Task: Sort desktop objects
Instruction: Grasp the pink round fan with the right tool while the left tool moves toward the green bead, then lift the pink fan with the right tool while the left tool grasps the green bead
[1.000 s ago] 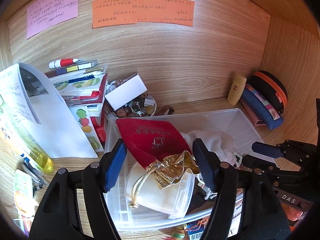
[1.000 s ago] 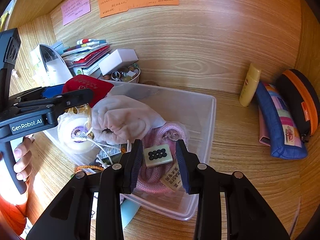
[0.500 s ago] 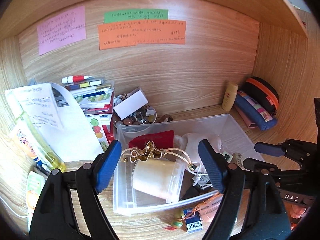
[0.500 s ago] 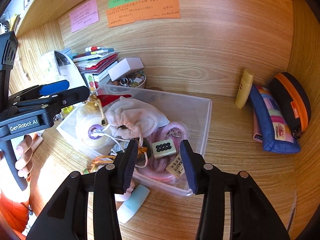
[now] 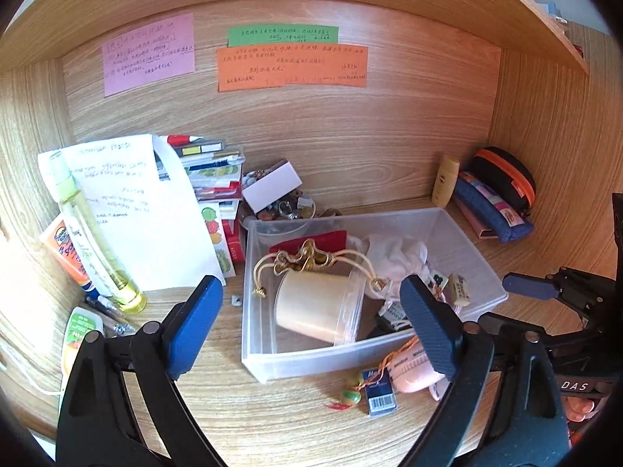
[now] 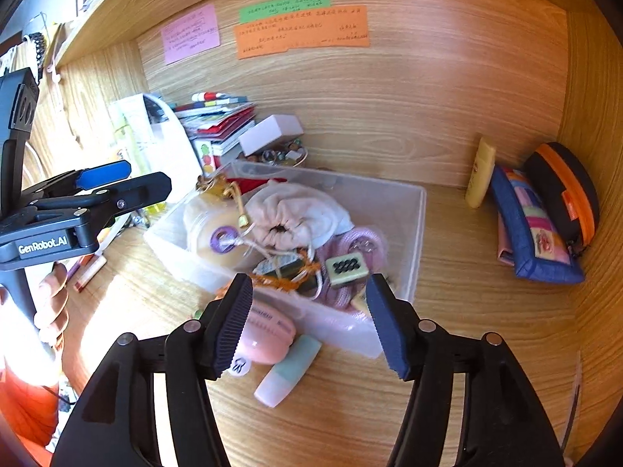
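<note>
A clear bin (image 6: 412, 233) holds a tub (image 5: 315, 305) on its side, a pink pouch (image 6: 296, 214), pink rope (image 6: 350, 241) and a mahjong tile (image 6: 346, 266); just before it lie a pink case (image 6: 264, 336) and mint tube (image 6: 290, 369).

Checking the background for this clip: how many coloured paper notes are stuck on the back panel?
3: a pink note at left, a green note to its right, and an orange note directly under the green one, overlapping its lower edge.

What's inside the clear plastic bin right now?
In the clear bin: a lidded cream tub on its side, a gold drawstring pouch, a red pouch, a pale cloth bag, pink rope and a mahjong-tile charm. Whatever lies beneath them is covered.
</note>
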Tool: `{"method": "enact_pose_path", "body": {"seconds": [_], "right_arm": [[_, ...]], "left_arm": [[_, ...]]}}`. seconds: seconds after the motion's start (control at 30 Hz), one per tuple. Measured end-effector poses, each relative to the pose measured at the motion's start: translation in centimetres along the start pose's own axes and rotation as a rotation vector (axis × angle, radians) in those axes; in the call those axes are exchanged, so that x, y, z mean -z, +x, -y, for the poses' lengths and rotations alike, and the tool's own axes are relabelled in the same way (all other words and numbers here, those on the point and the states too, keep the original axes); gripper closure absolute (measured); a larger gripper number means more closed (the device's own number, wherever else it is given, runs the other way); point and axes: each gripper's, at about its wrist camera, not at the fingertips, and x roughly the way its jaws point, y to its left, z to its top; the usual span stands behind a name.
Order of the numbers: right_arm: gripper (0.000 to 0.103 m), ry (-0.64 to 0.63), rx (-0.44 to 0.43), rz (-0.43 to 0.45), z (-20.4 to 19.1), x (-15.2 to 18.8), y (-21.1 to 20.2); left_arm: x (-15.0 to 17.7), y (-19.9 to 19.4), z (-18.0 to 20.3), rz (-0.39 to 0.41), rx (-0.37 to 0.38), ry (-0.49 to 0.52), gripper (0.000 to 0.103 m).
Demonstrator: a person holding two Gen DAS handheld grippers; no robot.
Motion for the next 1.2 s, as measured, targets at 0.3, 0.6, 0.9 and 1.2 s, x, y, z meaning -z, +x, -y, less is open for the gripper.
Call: {"method": "enact_pose_path", "body": {"seconds": [0.3, 0.6, 0.9, 1.2], "right_arm": [[0.046, 0.01, -0.052, -0.072, -1.4, 2.1, 1.5], [0.045, 0.009, -0.07, -0.146, -3.1, 3.1, 4.5], [0.036, 0.03, -0.039, -0.169, -4.2, 3.0, 6.9], [0.042, 0.037, -0.04, -0.169, -3.7, 3.1, 7.0]], "left_arm": [[3.0, 0.0, -1.3, -0.062, -0.018, 0.005, 0.01], [6.6, 1.0, -2.1, -0.139, 0.009, 0.031, 0.01], [8.6, 2.7, -2.0, -0.218, 0.071, 0.037, 0.024], [8.9, 4.6, -0.4, -0.274, 0.121, 0.064, 0.029]]}}
